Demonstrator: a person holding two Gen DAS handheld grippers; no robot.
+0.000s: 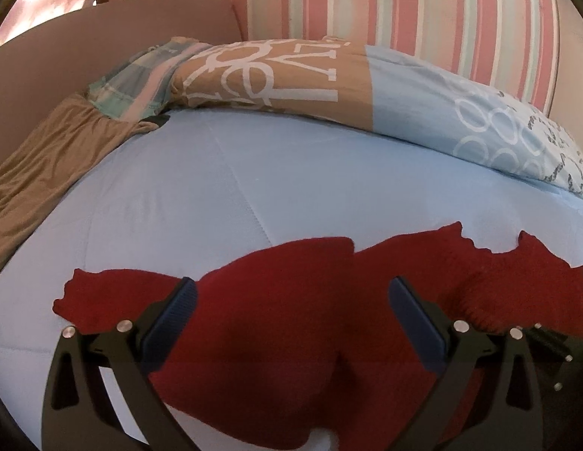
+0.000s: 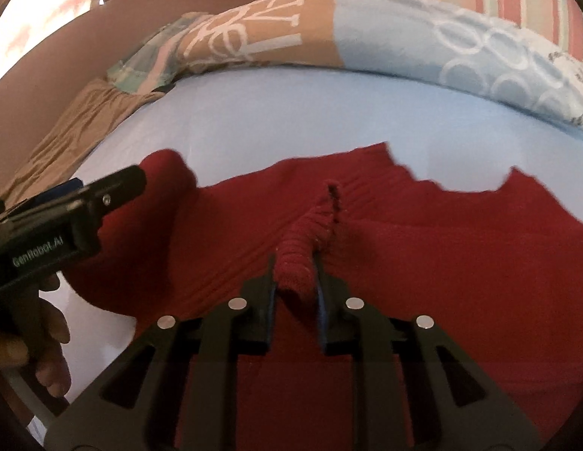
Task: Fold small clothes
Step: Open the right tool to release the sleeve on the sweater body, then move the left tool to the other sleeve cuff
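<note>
A dark red knit garment (image 1: 276, 323) lies spread on the light blue bed cover (image 1: 223, 188). My left gripper (image 1: 291, 300) is open just above the garment's middle, its blue pads (image 1: 171, 319) wide apart with nothing between them. In the right wrist view my right gripper (image 2: 296, 282) is shut on a pinched-up ribbed fold (image 2: 302, 251) of the red garment (image 2: 441, 255) and lifts it slightly. The left gripper's black body (image 2: 65, 210) shows at the left edge of that view, held by a hand.
A patterned pillow or duvet in tan, blue and white (image 1: 329, 82) lies across the back of the bed. A brown bed skirt (image 1: 47, 161) hangs at the left edge. A pink striped cushion (image 1: 404, 7) stands behind. The blue cover shows in the right view (image 2: 291, 112).
</note>
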